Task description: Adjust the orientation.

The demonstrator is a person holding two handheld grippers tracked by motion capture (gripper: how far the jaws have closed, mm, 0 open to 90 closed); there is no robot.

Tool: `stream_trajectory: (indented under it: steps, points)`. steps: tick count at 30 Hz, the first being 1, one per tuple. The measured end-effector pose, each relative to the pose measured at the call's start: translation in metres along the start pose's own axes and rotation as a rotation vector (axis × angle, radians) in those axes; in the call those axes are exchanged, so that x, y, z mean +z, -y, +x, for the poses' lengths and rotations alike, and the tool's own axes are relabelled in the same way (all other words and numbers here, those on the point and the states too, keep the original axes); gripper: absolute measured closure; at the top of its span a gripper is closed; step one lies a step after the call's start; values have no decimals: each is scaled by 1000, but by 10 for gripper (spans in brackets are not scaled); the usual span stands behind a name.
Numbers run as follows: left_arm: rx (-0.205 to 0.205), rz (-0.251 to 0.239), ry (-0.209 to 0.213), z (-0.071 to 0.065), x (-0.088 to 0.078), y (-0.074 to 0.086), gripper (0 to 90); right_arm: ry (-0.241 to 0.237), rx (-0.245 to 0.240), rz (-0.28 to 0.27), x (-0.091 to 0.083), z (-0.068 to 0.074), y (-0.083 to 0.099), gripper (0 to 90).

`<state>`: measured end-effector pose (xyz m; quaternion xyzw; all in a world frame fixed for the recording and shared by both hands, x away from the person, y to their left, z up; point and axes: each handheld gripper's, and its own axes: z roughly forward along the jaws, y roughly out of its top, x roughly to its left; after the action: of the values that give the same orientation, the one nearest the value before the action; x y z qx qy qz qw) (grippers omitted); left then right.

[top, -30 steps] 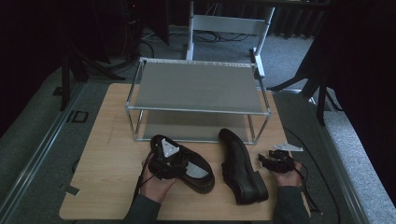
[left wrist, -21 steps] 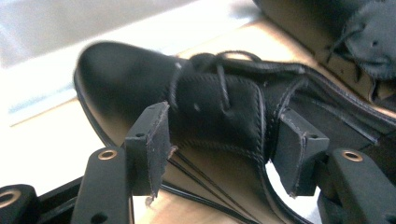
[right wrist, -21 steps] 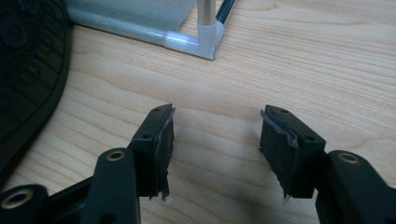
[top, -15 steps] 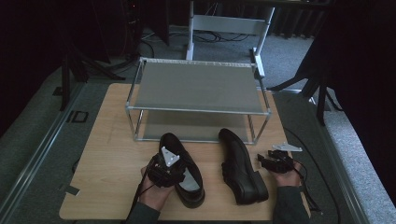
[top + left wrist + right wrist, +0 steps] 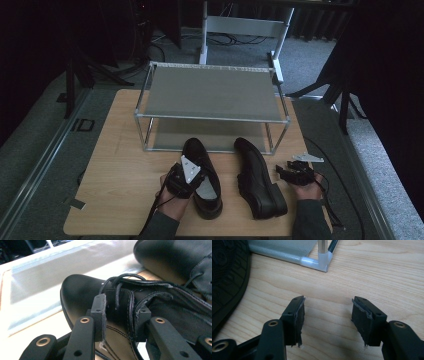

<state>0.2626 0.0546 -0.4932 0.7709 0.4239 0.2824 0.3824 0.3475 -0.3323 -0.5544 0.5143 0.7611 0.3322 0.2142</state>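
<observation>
Two black leather lace-up shoes stand side by side on the wooden table (image 5: 120, 165), toes toward a two-shelf metal rack (image 5: 210, 92). My left gripper (image 5: 196, 176) sits over the left shoe (image 5: 196, 149). Its jaws have just been closing, and in the left gripper view my left gripper (image 5: 121, 315) is shut on the laced flap of the left shoe (image 5: 75, 292). The right shoe (image 5: 257, 180) stands free, and its toe (image 5: 170, 257) shows beyond. My right gripper (image 5: 285, 172) rests open to the right of it. My right gripper (image 5: 327, 312) has bare wood between its pads, with the right shoe's sole (image 5: 227, 272) at the left.
The rack's lower shelf (image 5: 37, 275) lies just beyond the left shoe's toe, and the rack's front corner post (image 5: 322, 257) stands ahead of the right gripper. A grey chair frame (image 5: 245, 25) stands behind the table. A dark scrap of tape (image 5: 75, 203) lies at the table's near left corner.
The left shoe has swung from a slant to point its toe at the rack. My left gripper went with it and closed on its laced flap. The right hand kept still.
</observation>
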Motion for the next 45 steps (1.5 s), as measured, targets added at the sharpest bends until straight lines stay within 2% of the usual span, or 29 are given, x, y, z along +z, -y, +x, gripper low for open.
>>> stream_trajectory:
  steps: [1, 5, 6, 8, 9, 11, 15, 17, 23, 27, 29, 31, 32, 33, 36, 39, 45]
  points:
    - [-3, -5, 25, -1, 5, -4, 695, -1, 0, 1, 0, 0, 0, 430]
    - [-25, -2, 80, -7, 15, -9, 682, -3, 0, 1, 0, 0, 0, 429]
    - [-25, -2, 80, -7, 15, -9, 671, -3, 0, 1, 0, 0, 0, 429]
    - [-38, 7, 109, -16, 20, -11, 647, -4, -2, 1, 0, 0, 0, 429]
    - [-38, 5, 110, -18, 21, -12, 629, -5, -2, 1, 0, 0, 0, 429]
    - [-53, 14, 126, -19, 21, -15, 593, -6, -3, 2, 0, 0, 0, 429]
    - [-156, 63, 188, -11, 20, -17, 404, -9, -3, 2, 0, 0, 0, 425]
    - [-191, 69, 228, -5, 16, -14, 358, -10, -4, 2, 0, 0, 0, 424]
    - [-231, 69, 292, 14, -1, 1, 350, -14, 3, 2, 0, -1, 0, 420]
    - [-244, 60, 335, 16, -6, 12, 368, -10, 1, 8, -1, -1, 0, 415]
    - [-238, 52, 338, 16, -10, 13, 371, -9, -6, 12, -1, 1, -1, 413]
    - [-224, 40, 324, 16, -15, 15, 383, -12, -18, 13, -5, 4, -4, 414]
    - [-222, 38, 304, 18, -20, 17, 383, -18, -26, 6, -8, 5, -5, 418]
    - [-222, 38, 304, 18, -20, 17, 382, -18, -26, 6, -8, 5, -5, 418]
    - [-193, 55, 260, 23, -20, 22, 382, -33, -59, -20, -24, 15, -14, 419]
    - [-198, 72, 245, 27, -15, 27, 384, -48, -113, -54, -43, 28, -22, 420]
    - [-179, 88, 224, 28, -6, 31, 386, -97, -178, -135, -76, 52, -29, 431]
